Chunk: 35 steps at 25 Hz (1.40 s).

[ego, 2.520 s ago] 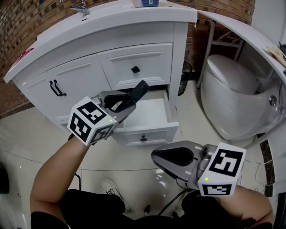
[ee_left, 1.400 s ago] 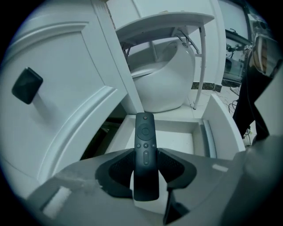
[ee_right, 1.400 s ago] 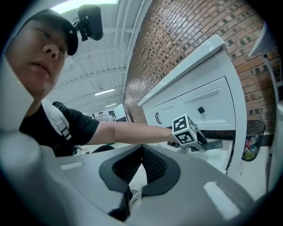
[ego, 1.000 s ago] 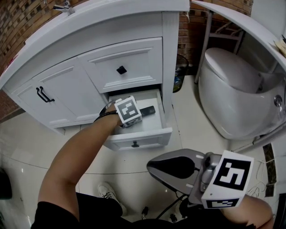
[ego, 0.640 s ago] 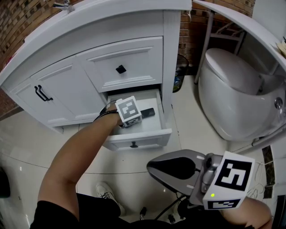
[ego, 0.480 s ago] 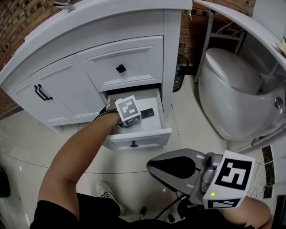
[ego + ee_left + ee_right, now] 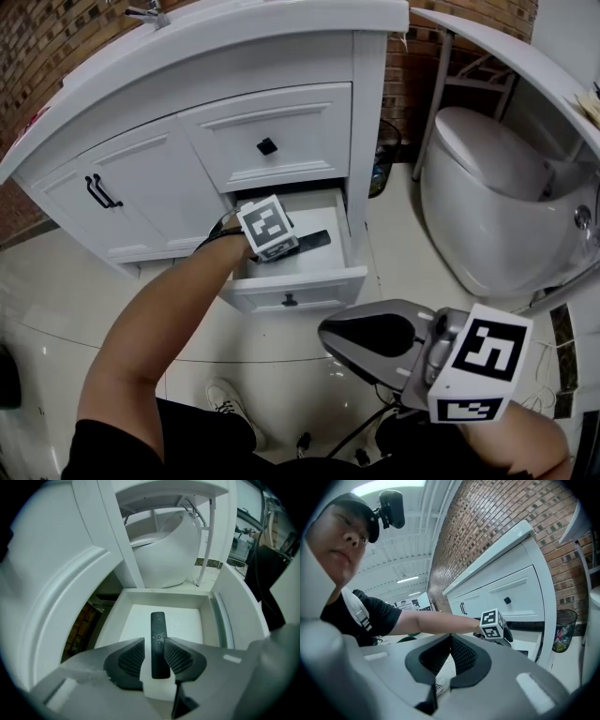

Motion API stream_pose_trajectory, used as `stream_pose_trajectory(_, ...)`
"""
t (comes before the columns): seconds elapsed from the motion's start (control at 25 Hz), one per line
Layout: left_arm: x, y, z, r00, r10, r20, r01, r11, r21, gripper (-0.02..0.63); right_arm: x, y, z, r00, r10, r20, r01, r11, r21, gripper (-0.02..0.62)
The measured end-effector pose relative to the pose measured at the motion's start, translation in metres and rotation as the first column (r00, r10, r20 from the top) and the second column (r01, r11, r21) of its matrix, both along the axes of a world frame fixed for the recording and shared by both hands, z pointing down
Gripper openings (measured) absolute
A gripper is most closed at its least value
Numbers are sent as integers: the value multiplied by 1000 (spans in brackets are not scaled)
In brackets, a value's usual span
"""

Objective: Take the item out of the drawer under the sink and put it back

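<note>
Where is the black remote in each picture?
Head view: the remote lies in the open drawer, poking out to the right of the left gripper.
Left gripper view: the remote is low in the centre, flat on the drawer floor, between the closing jaws.
Right gripper view: the remote cannot be made out.
Shared landmark: the open drawer.

Bright, even indoor light fills the head view, and the glossy pale tile floor [image 7: 272,352] mirrors it softly at 6 o'clock. In the right gripper view a long white ceiling lamp [image 7: 408,579] glows at 10 o'clock. The open white wooden drawer [image 7: 164,597] looks sharp and shadowless. Both gripper views bulge, with black corners.
</note>
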State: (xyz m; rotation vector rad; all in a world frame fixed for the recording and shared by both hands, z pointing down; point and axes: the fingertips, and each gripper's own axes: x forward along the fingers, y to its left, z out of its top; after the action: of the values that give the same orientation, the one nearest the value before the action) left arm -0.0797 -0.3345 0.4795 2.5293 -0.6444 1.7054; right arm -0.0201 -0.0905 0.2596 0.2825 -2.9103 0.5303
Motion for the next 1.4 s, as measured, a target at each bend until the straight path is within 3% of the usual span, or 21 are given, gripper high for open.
stream_pose_trajectory(0.32,-9,20,-46,997,-33,-77,39,997,73,9,3,-18,0,997,81,-9,-81,996,44,8)
stream_pose_trajectory(0.48,-16,30,-63,992,-63,-111,73,993,89,6,2,-22,5,994,102,-30,-101,994,46,8)
stream_pose_trajectory(0.68,-17,57,-101,968,-85,-237,115,987,114,6,2,-26,6,992,123,-33,-122,992,44,8)
stream_pose_trajectory(0.84,-18,92,-142,925,-71,-374,136,979,150,6,3,-27,4,988,150,-23,-148,988,52,8)
stream_pose_trajectory(1.04,-25,133,-193,835,-73,-546,212,957,196,6,3,-24,3,985,170,-30,-168,983,67,8)
stream_pose_trajectory(1.28,-23,192,-224,754,-34,-656,201,962,182,6,0,-15,-5,985,172,6,-172,984,45,8)
stream_pose_trajectory(1.4,-19,218,-237,702,-30,-712,204,966,161,6,-1,-8,-10,986,165,20,-166,985,48,8)
